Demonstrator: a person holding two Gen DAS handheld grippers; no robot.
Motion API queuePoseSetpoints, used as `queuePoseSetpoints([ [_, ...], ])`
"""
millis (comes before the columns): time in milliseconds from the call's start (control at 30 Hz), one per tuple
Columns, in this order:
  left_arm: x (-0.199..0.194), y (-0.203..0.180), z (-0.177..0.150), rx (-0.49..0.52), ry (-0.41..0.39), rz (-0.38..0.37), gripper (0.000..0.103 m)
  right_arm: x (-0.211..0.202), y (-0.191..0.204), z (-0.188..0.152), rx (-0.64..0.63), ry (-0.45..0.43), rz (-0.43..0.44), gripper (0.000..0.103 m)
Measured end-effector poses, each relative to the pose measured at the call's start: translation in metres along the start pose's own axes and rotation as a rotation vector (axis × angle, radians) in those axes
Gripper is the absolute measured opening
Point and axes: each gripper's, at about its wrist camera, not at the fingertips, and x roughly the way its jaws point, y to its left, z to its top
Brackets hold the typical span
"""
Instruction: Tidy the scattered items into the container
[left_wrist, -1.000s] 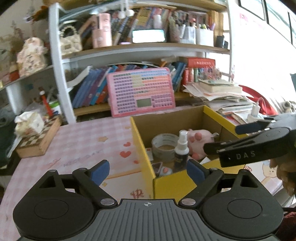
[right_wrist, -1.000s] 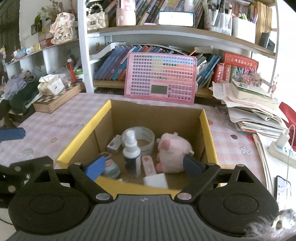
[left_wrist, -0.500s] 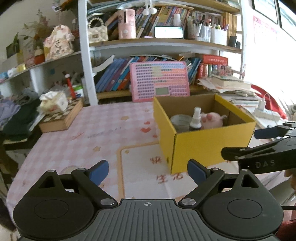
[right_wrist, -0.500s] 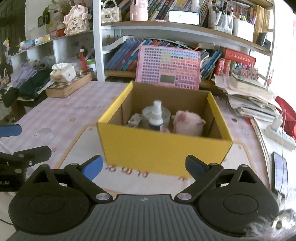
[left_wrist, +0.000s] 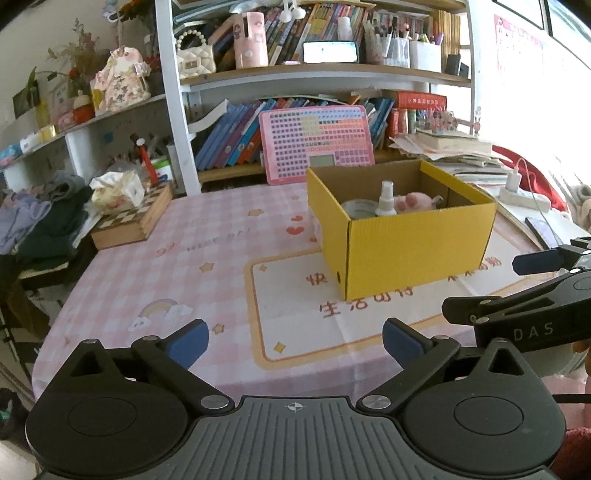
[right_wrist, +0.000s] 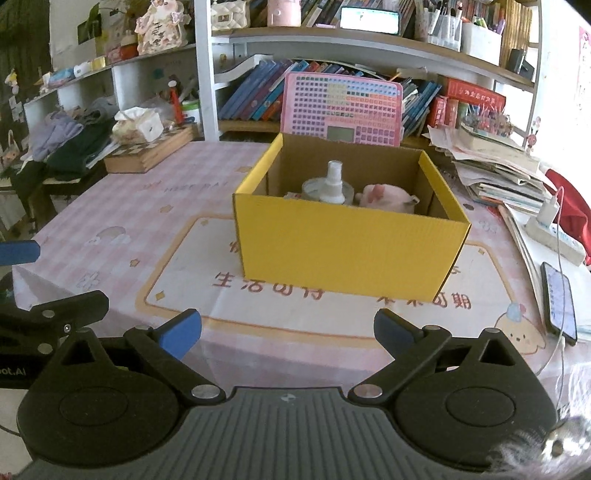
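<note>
Beginning at the left black two-finger gripper with blue pads (left_wrist: 295, 339): spread wide, jaws just opened further, nothing between the pads. Same for the right black two-finger gripper with blue pads (right_wrist: 287, 331): released, just widened, empty.

Moving outward: only bare pink checked tablecloth (left_wrist: 166, 266) and its cream printed panel under both sets of pads. Farther on, standing on that panel, well apart from either gripper, the open yellow corrugated cardboard box (right_wrist: 351, 251). Inside it, upright, a white spray bottle (right_wrist: 334, 182); just behind it a grey roll of tape (right_wrist: 314, 188); beside that, toward the right wall, a pink plush toy (right_wrist: 384, 195). Possibly smaller things lower down, hidden by the front wall.

Judged for progress: seemingly finished or close to it. No loose item to be seen on the cloth around the box. At the right edge, a dark smartphone (right_wrist: 559, 299) and a white power strip (right_wrist: 554, 232); impossible to say whether meant for tidying, probably not.

As for pose: held side by side near the table's front edge, each visible in the other's view, both tilted forward and downward, aimed roughly at the box front, touching nothing.
</note>
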Motion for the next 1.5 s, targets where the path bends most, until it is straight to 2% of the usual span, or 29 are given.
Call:
queuePoseSetpoints([
  [800,-0.010,0.025,-0.018,-0.067,0.074,0.028,0.103,-0.002,0.030,-0.007,-0.051,0.042,0.045,0.103],
  [1500,-0.009,0.022,-0.016,-0.036,0.070,0.023,0.103,0.001,0.030,-0.005,-0.057,0.041,0.044,0.103],
])
